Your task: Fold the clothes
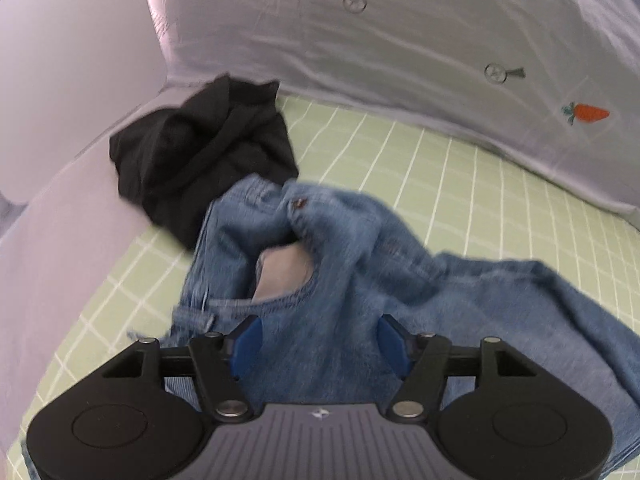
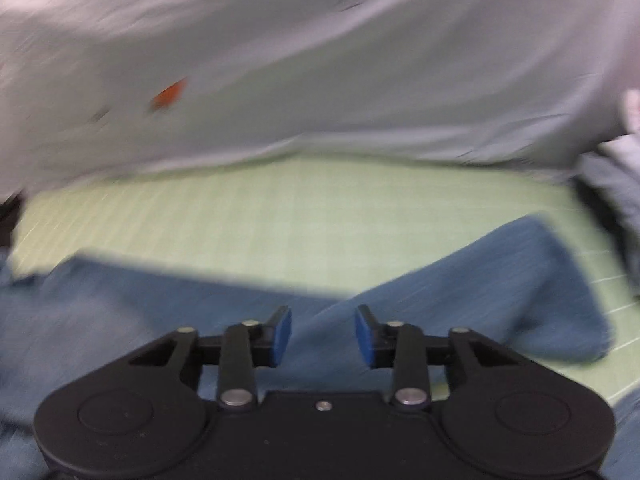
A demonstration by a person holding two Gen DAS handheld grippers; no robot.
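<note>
Fingers (image 1: 249, 344) spread over jeans (image 1: 320, 248), black garment (image 1: 200, 148) just beyond.

One pair of jeans (image 1: 320, 264), one black garment (image 1: 200, 148) — possibly another grey garment (image 2: 616, 184).

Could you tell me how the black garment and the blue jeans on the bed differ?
The black garment is bunched in a compact heap in the corner; the blue jeans sprawl wider across the green checked sheet. The black garment is smooth and plain; the jeans are denim with rivets and an open pocket. Both lie unfolded, and their edges overlap.
</note>
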